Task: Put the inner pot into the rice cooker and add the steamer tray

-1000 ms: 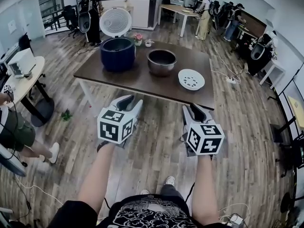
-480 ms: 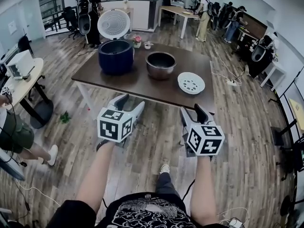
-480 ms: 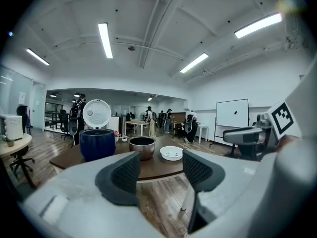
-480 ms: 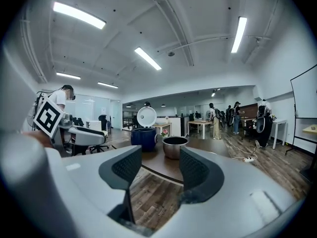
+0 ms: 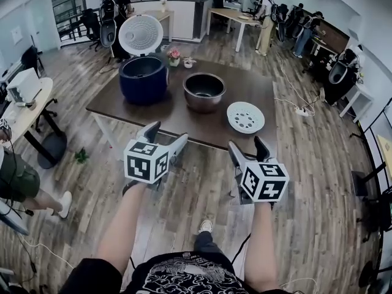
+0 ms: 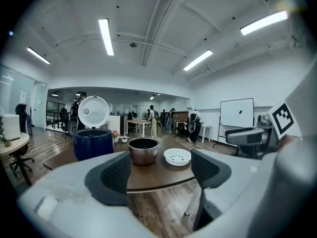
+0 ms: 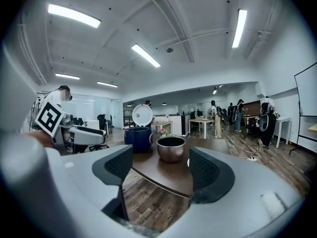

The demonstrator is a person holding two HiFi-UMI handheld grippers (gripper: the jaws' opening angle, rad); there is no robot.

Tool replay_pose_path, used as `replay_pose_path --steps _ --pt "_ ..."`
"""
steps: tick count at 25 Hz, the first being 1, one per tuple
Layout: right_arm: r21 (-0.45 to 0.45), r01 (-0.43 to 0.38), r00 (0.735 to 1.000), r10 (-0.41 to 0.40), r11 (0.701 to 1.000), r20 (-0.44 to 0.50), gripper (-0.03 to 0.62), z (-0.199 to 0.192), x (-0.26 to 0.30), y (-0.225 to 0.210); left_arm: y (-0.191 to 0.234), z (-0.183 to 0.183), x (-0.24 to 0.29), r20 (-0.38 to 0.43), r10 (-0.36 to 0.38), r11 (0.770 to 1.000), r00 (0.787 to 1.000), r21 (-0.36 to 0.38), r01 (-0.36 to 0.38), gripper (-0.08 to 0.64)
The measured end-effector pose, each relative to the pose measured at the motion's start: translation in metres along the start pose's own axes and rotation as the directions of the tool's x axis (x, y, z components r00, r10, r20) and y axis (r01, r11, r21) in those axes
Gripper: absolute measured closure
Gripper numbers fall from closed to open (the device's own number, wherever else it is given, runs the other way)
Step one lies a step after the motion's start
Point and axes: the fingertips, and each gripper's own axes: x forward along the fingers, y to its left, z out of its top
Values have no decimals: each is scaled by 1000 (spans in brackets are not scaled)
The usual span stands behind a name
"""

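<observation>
On the dark brown table (image 5: 177, 112) stand a dark blue rice cooker (image 5: 143, 78) with its white lid up, a steel inner pot (image 5: 204, 92) in the middle, and a white perforated steamer tray (image 5: 245, 116) at the right. My left gripper (image 5: 165, 135) and right gripper (image 5: 247, 148) hover short of the table's near edge, apart from all three. Both have their jaws opening, with nothing between them. The left gripper view frames the pot (image 6: 143, 150) and tray (image 6: 177, 156) between its fingers; the right gripper view frames the pot (image 7: 171, 148) beside the cooker (image 7: 137, 138).
A small flower pot (image 5: 174, 55) and a little cup (image 5: 188, 62) sit at the table's far edge. A round white table (image 5: 24, 106) with a box stands at the left beside a seated person. Other people and desks fill the back of the room. A cable runs across the floor at right.
Both grippers have moved forward toward the table, which now looms closer in the head view. Their jaws have spread wider apart.
</observation>
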Motion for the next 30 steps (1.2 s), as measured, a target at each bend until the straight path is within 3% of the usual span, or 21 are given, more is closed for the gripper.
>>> replay_pose_path --steps 11,21,30 --pt "2 -4 1000 4 1000 2 129 20 73 -71 17 30 88 2 53 999 999 6 -53 77" --pt "3 -31 999 31 1000 -28 114 24 135 -133 22 41 169 -18 70 997 997 -25 -71 43" --pt "13 -77 996 77 997 -39 114 25 180 -164 36 40 209 -51 88 993 995 -76 -92 43"
